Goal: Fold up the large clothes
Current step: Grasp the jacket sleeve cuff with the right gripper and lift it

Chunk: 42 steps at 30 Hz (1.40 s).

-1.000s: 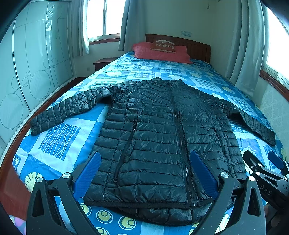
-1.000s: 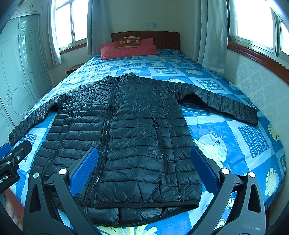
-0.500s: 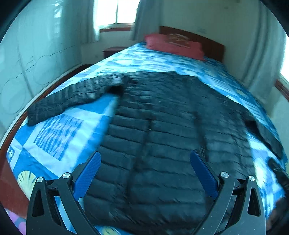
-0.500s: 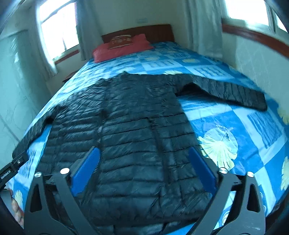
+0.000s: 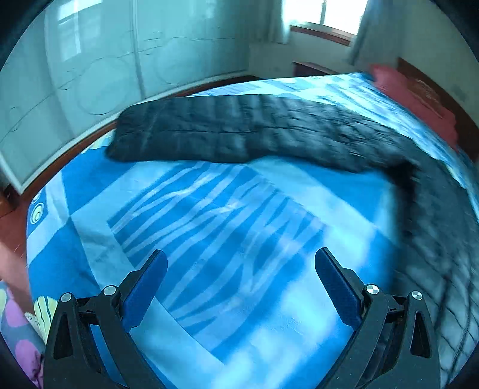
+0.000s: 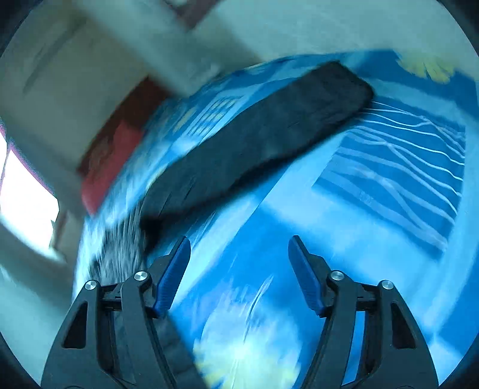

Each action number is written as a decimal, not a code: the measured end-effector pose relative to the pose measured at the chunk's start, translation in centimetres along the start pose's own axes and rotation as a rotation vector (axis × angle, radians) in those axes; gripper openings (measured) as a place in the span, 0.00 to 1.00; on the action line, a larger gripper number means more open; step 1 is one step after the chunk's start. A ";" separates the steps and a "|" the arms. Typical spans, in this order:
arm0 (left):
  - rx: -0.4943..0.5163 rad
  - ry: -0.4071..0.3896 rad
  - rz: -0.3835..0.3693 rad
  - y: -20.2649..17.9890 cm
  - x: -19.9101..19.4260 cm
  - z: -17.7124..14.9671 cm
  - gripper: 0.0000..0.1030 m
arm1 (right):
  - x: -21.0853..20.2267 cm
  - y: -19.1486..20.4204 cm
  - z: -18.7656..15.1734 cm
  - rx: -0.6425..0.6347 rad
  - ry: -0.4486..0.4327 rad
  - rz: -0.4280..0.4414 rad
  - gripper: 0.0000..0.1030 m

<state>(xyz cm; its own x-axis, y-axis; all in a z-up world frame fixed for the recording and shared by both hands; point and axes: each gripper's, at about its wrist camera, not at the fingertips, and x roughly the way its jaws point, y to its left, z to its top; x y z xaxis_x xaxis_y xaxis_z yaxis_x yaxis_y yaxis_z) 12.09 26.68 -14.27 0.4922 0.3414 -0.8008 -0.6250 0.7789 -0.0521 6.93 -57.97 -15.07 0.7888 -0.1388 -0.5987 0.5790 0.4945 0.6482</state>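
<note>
A black quilted puffer jacket lies spread flat on a bed. In the left wrist view its left sleeve point(image 5: 239, 134) stretches across the blue bedspread point(image 5: 227, 227), with the jacket body at the right edge. My left gripper point(image 5: 241, 269) is open and empty above bare bedspread, short of that sleeve. In the blurred, tilted right wrist view the other sleeve point(image 6: 263, 134) runs diagonally, its cuff at the upper right. My right gripper point(image 6: 239, 254) is open and empty over the bedspread point(image 6: 374, 185), below that sleeve.
A frosted wardrobe point(image 5: 119, 59) and a strip of wooden floor point(image 5: 12, 227) lie left of the bed. A red pillow point(image 5: 419, 101) and wooden headboard sit at the far end; the pillow also shows in the right wrist view point(image 6: 104, 161). A window point(image 5: 323, 12) is behind.
Both grippers have swung outward from the jacket's hem: the left toward the left sleeve, the right toward the right sleeve and rolled. Both stay open; the jacket has not moved.
</note>
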 end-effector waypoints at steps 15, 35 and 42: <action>-0.068 0.010 0.124 1.0 2.8 0.1 0.96 | 5.9 -5.8 9.2 0.155 -0.223 0.007 0.62; -0.052 -0.009 0.149 0.6 3.1 -0.2 0.96 | 3.3 13.9 3.2 -0.371 -0.272 0.086 0.04; -0.052 -0.014 0.147 0.6 3.1 -0.2 0.96 | 6.4 27.0 -7.4 -0.600 -0.127 0.238 0.04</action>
<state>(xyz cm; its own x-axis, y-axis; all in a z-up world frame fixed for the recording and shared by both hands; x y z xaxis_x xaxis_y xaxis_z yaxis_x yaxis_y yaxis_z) 13.10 28.11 -16.95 0.4011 0.4575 -0.7936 -0.7213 0.6918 0.0342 26.12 -39.15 -4.89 0.9207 -0.0487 -0.3872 0.1991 0.9119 0.3589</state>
